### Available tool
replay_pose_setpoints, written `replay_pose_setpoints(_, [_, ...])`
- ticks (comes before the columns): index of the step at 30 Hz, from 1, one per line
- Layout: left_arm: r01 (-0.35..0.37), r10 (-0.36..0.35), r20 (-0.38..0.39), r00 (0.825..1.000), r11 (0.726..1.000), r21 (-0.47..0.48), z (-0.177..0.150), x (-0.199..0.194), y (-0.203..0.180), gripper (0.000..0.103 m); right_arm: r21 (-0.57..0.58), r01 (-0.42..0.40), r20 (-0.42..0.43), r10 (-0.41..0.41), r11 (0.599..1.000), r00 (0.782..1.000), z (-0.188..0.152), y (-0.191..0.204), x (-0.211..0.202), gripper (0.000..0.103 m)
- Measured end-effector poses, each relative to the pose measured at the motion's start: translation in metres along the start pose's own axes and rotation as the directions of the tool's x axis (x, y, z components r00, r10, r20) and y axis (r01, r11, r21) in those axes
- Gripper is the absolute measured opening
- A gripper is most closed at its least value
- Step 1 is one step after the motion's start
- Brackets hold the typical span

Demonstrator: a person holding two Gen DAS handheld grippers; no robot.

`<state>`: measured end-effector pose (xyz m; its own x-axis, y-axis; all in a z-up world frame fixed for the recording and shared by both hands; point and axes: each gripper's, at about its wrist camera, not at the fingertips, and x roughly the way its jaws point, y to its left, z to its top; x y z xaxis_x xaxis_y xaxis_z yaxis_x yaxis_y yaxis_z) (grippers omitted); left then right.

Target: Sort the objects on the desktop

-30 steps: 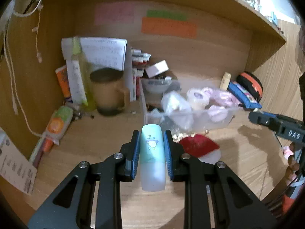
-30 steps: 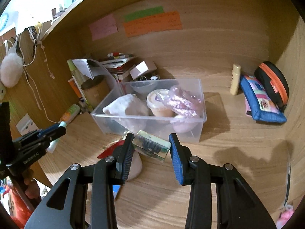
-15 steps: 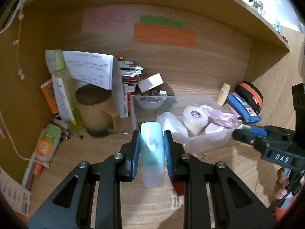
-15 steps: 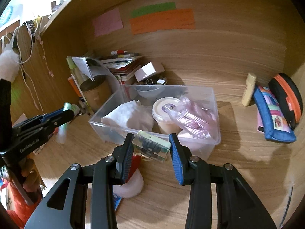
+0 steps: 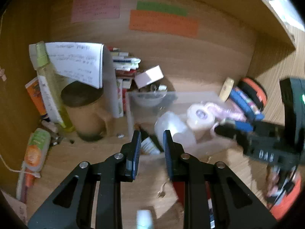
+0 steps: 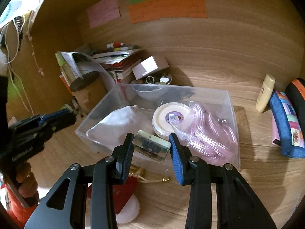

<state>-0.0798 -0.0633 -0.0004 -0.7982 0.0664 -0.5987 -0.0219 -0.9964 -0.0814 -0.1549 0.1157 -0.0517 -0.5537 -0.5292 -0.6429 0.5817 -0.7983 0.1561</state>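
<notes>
My left gripper hangs over the desk at the clear plastic box's near left corner, its jaws a narrow gap apart with nothing between them. A pale mint tube shows as a blur at the bottom edge, below the gripper's arms. My right gripper is shut on a small cream-and-green block with a dark middle, held slantwise over the box's front wall. Inside lie a white bundle, a round white tub and a bag of pink rope.
A brown mug, a yellow spray bottle, a curled paper, stacked books and a small white box crowd the back left. A cream tube, a blue pouch and an orange-black case stand right. A red-and-white thing lies in front.
The mint tube has left the left gripper's jaws and now shows blurred at the bottom edge. Both grippers have moved closer to the clear box; the right one still holds its block.
</notes>
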Motion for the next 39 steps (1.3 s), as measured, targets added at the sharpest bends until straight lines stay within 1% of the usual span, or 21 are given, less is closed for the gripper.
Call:
replay_pose_setpoints(2, [-0.021, 0.021, -0.004, 1.000, 0.999, 0.025, -0.008, -0.004, 0.000, 0.023, 0.000, 0.003, -0.007, -0.003, 1.000, 1.000, 0.000, -0.001, 0.004, 0.034])
replay_pose_setpoints(5, [-0.076, 0.078, -0.017, 0.997, 0.994, 0.081, -0.028, -0.015, 0.000, 0.023, 0.002, 0.010, -0.011, -0.009, 1.000, 1.000, 0.000, -0.002, 0.009, 0.034])
replay_pose_setpoints(7, [-0.100, 0.104, -0.029, 0.994, 0.990, 0.100, -0.037, -0.018, 0.004, 0.024, 0.007, 0.015, -0.013, -0.015, 1.000, 1.000, 0.000, -0.003, 0.011, 0.034])
replay_pose_setpoints(8, [-0.111, 0.116, -0.039, 0.992, 0.988, 0.107, -0.042, -0.020, 0.007, 0.029, 0.009, 0.019, -0.016, -0.019, 1.000, 1.000, 0.000, -0.004, 0.013, 0.034])
replay_pose_setpoints(9, [-0.126, 0.132, -0.051, 0.990, 0.986, 0.112, -0.049, -0.021, 0.012, 0.038, 0.013, 0.028, -0.021, -0.028, 1.000, 0.999, 0.000, -0.005, 0.015, 0.034])
replay_pose_setpoints(11, [-0.157, 0.164, -0.067, 0.984, 0.982, 0.108, -0.058, -0.022, 0.022, 0.050, 0.022, 0.033, -0.034, -0.033, 0.999, 0.999, 0.000, -0.008, 0.020, 0.034])
replay_pose_setpoints(12, [-0.171, 0.179, -0.081, 0.980, 0.980, 0.097, -0.064, -0.022, 0.031, 0.052, 0.030, 0.035, -0.042, -0.034, 0.999, 0.999, -0.001, -0.009, 0.022, 0.034])
replay_pose_setpoints(17, [-0.196, 0.205, -0.162, 0.965, 0.978, 0.069, -0.080, -0.009, 0.065, 0.055, 0.039, 0.054, -0.056, -0.051, 0.998, 0.997, -0.001, -0.011, 0.026, 0.034])
replay_pose_setpoints(20, [-0.229, 0.235, -0.209, 0.949, 0.972, 0.053, -0.084, 0.004, 0.084, 0.055, 0.036, 0.064, -0.059, -0.062, 0.997, 0.996, -0.001, -0.010, 0.026, 0.035])
replay_pose_setpoints(21, [-0.238, 0.242, -0.218, 0.945, 0.970, 0.042, -0.084, 0.008, 0.091, 0.055, 0.036, 0.068, -0.061, -0.066, 0.997, 0.996, -0.001, -0.010, 0.026, 0.039])
replay_pose_setpoints(22, [-0.240, 0.242, -0.220, 0.945, 0.970, 0.037, -0.083, 0.009, 0.093, 0.055, 0.038, 0.069, -0.062, -0.066, 0.997, 0.996, -0.001, -0.009, 0.026, 0.048])
replay_pose_setpoints(23, [-0.241, 0.241, -0.221, 0.945, 0.970, 0.030, -0.083, 0.010, 0.097, 0.055, 0.040, 0.063, -0.063, -0.060, 0.997, 0.996, -0.001, -0.009, 0.025, 0.053])
replay_pose_setpoints(24, [-0.243, 0.242, -0.222, 0.945, 0.970, 0.023, -0.081, 0.011, 0.101, 0.055, 0.042, 0.056, -0.062, -0.054, 0.998, 0.997, -0.001, -0.009, 0.025, 0.061])
replay_pose_setpoints(25, [-0.244, 0.242, -0.219, 0.945, 0.970, 0.021, -0.079, 0.011, 0.102, 0.055, 0.042, 0.057, -0.060, -0.054, 0.998, 0.997, -0.001, -0.008, 0.024, 0.064])
replay_pose_setpoints(28, [-0.244, 0.243, -0.208, 0.948, 0.970, 0.020, -0.072, 0.012, 0.109, 0.055, 0.031, 0.060, -0.062, -0.058, 0.998, 0.996, 0.000, -0.004, 0.021, 0.065])
replay_pose_setpoints(31, [-0.235, 0.234, -0.198, 0.952, 0.972, 0.015, -0.063, 0.014, 0.115, 0.056, 0.027, 0.044, -0.052, -0.042, 0.999, 0.998, 0.000, 0.001, 0.014, 0.066])
replay_pose_setpoints(33, [-0.233, 0.231, -0.192, 0.954, 0.972, 0.013, -0.054, 0.016, 0.120, 0.059, 0.027, 0.034, -0.039, -0.033, 0.999, 0.999, -0.001, 0.004, 0.007, 0.068])
replay_pose_setpoints(36, [-0.178, 0.172, -0.187, 0.967, 0.984, -0.017, -0.039, 0.020, 0.131, 0.064, 0.024, 0.020, -0.020, -0.019, 1.000, 1.000, -0.003, 0.008, -0.003, 0.076])
replay_pose_setpoints(39, [-0.134, 0.125, -0.196, 0.973, 0.990, -0.032, -0.030, 0.028, 0.137, 0.064, 0.012, 0.007, -0.015, -0.007, 1.000, 1.000, -0.008, 0.014, -0.011, 0.076])
